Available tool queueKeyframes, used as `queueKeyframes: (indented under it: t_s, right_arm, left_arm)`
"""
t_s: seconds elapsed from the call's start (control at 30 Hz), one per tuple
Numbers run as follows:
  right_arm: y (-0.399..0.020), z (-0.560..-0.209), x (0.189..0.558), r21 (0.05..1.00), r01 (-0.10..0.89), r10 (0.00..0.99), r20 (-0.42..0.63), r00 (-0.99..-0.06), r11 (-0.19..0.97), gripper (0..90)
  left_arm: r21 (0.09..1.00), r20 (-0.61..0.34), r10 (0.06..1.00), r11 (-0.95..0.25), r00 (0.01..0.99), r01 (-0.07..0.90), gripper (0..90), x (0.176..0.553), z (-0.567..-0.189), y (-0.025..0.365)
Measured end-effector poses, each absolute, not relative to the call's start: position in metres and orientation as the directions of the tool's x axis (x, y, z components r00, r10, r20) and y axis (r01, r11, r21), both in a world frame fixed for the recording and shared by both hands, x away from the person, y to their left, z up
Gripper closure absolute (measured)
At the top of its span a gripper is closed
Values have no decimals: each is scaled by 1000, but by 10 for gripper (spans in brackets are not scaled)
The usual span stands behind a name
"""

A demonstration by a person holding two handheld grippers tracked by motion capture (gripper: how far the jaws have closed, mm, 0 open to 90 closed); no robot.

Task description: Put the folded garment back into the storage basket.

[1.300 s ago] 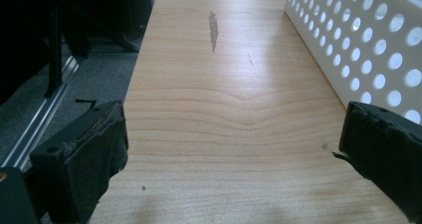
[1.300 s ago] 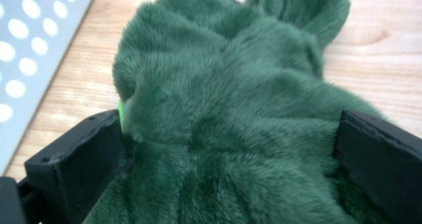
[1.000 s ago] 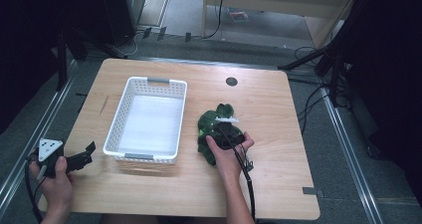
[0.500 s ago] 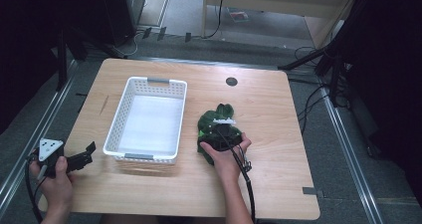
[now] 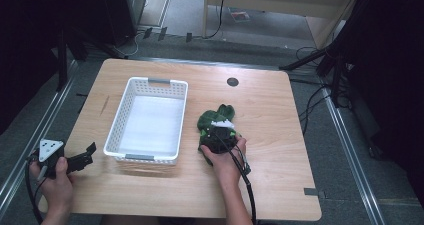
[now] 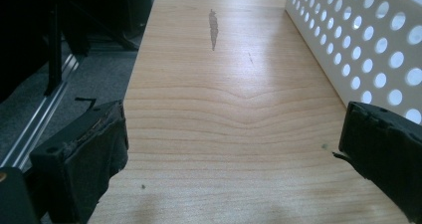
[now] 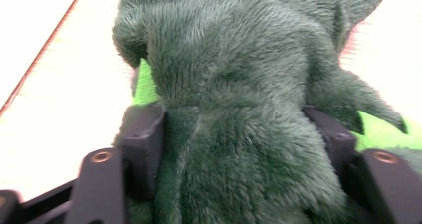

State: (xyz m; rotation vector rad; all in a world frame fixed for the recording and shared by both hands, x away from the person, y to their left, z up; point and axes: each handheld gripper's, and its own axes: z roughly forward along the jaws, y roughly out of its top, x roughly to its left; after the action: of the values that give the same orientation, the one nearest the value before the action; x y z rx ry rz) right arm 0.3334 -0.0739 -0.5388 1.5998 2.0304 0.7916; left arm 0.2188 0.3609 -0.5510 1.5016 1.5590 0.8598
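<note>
I could read no brand, label or writing anywhere; the white patch on the green plush toy [image 5: 214, 121] looked like a tag, but it was too small to make out.

Taking the white perforated basket [image 5: 131, 99] as my landmark, the plush toy lay on the wooden table [image 5: 280, 135] just beside the basket's right long wall, not touching it as far as I could tell. My right gripper [image 5: 218, 137] sat on the near end of the toy. Its jaws had just been closing, and in the right gripper view the dark green fur [image 7: 234, 84] bulged between the two black jaws, which pressed in on it from both sides, so I had it clamped on the toy. A strip of brighter green showed at the toy's edges there.

My left gripper [image 5: 82, 157] hung off the basket's near left corner, at the table's edge, well apart from the toy. In the left gripper view its jaws stood wide apart with bare wood between them, the basket's holed wall running along the right.

Beyond the basket's far right corner, a small dark round grommet [image 5: 232, 82] was set in the tabletop. Cables [image 5: 312, 97] trailed over the floor to the right of the table.
</note>
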Motion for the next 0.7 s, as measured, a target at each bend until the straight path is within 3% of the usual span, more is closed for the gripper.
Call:
queueKeyframes:
  t_s: [0.2, 0.7]
  right_arm:
    - [-72, -540, 331, 695, 692, 961, 9, -278, 193, 550]
    - [-75, -543, 328, 731, 666, 965, 42, -258, 146, 712]
  left_arm:
    - [884, -84, 996, 68, 14, 463, 0, 219, -551, 361]
    - [881, -92, 996, 76, 13, 467, 0, 220, -551, 361]
